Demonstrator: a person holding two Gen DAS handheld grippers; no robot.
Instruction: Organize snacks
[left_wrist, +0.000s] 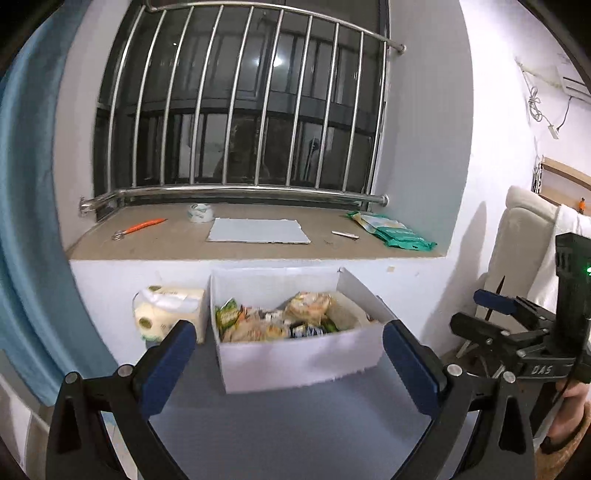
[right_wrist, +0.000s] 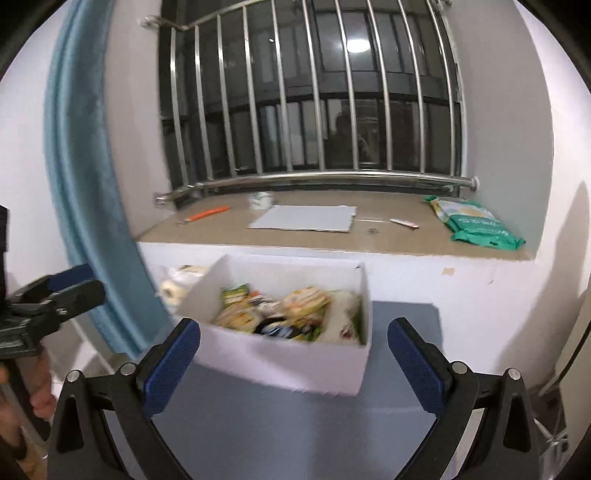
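A white open box (left_wrist: 295, 360) stands on a grey table top (left_wrist: 295, 424), against the wall under a window sill. It holds several snack packets (left_wrist: 273, 321) in yellow, green and dark wrappers. The box also shows in the right wrist view (right_wrist: 280, 363), with the snacks (right_wrist: 280, 314) blurred. My left gripper (left_wrist: 290, 363) is open and empty, its blue pads wide apart in front of the box. My right gripper (right_wrist: 293, 363) is open and empty, also just short of the box. The right gripper shows at the right of the left wrist view (left_wrist: 495, 306).
A pack of toilet rolls (left_wrist: 166, 314) stands left of the box. On the sill lie a grey sheet (left_wrist: 258, 230), an orange-handled tool (left_wrist: 140, 227), a tape roll (left_wrist: 199, 213), a white pen (left_wrist: 345, 234) and a green bag (left_wrist: 395, 230). A blue curtain (left_wrist: 26, 206) hangs at left.
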